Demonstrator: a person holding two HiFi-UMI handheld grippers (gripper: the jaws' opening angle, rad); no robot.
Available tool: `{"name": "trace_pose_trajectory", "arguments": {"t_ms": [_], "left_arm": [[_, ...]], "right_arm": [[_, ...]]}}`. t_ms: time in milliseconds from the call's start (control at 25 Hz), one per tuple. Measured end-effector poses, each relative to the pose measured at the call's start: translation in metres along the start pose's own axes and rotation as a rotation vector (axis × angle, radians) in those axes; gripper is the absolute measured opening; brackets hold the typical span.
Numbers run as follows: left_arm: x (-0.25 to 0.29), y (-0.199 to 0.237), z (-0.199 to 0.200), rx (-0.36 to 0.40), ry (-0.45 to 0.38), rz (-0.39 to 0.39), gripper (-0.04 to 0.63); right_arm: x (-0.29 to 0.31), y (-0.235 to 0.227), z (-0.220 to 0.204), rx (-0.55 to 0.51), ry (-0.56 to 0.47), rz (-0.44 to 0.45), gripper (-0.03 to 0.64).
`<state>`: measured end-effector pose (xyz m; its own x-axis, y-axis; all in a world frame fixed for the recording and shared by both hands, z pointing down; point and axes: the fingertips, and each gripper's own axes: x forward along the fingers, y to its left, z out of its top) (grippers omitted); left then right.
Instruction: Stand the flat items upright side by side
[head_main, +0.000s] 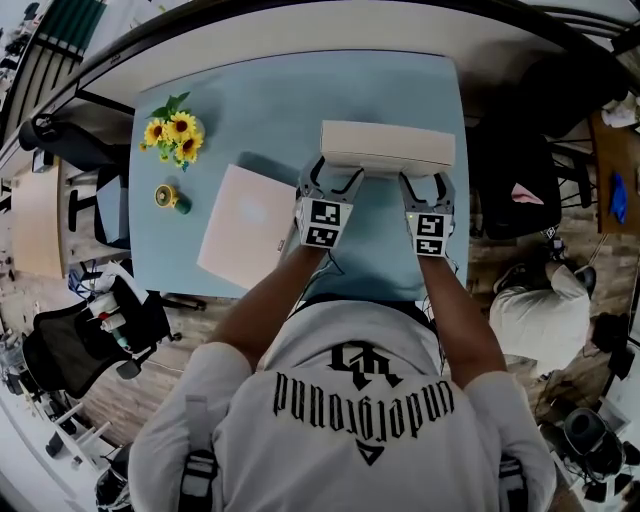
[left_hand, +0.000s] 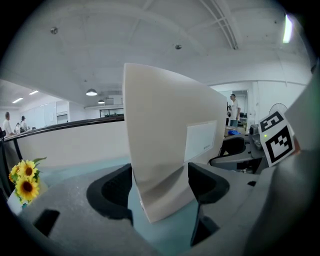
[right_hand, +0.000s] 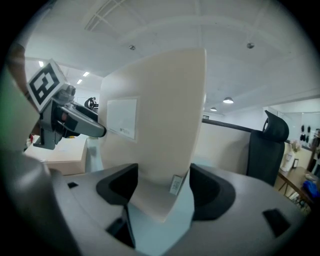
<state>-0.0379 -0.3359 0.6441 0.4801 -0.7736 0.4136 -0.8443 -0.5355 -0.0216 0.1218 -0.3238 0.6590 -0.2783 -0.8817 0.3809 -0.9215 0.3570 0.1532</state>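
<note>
I hold a cream flat box (head_main: 388, 147) upright on its long edge over the right part of the blue table (head_main: 260, 110). My left gripper (head_main: 335, 180) is shut on its left end and my right gripper (head_main: 424, 185) on its right end. In the left gripper view the box (left_hand: 170, 145) fills the gap between the black pads (left_hand: 117, 192), its lower corner hanging above the table. The right gripper view shows the same box (right_hand: 160, 140) wedged between that gripper's pads (right_hand: 207, 192). A second, pinkish flat box (head_main: 246, 225) lies flat on the table to the left.
A bunch of sunflowers (head_main: 174, 132) and a small yellow and green object (head_main: 170, 197) stand at the table's left side. A black chair (head_main: 520, 170) and a crouching person (head_main: 535, 310) are off the right edge. Office chairs stand at the lower left.
</note>
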Motion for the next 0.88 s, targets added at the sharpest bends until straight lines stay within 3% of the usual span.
{"name": "trace_pose_trajectory", "arguments": {"t_ms": [560, 880], "left_arm": [[-0.012, -0.002, -0.001, 0.005, -0.015, -0.021, 0.382], [-0.048, 0.004, 0.020, 0.010, -0.050, -0.020, 0.380]], "right_arm": [[-0.015, 0.001, 0.001, 0.038, 0.030, -0.024, 0.348], [-0.057, 0.005, 0.020, 0.039, -0.020, -0.018, 0.341]]}}
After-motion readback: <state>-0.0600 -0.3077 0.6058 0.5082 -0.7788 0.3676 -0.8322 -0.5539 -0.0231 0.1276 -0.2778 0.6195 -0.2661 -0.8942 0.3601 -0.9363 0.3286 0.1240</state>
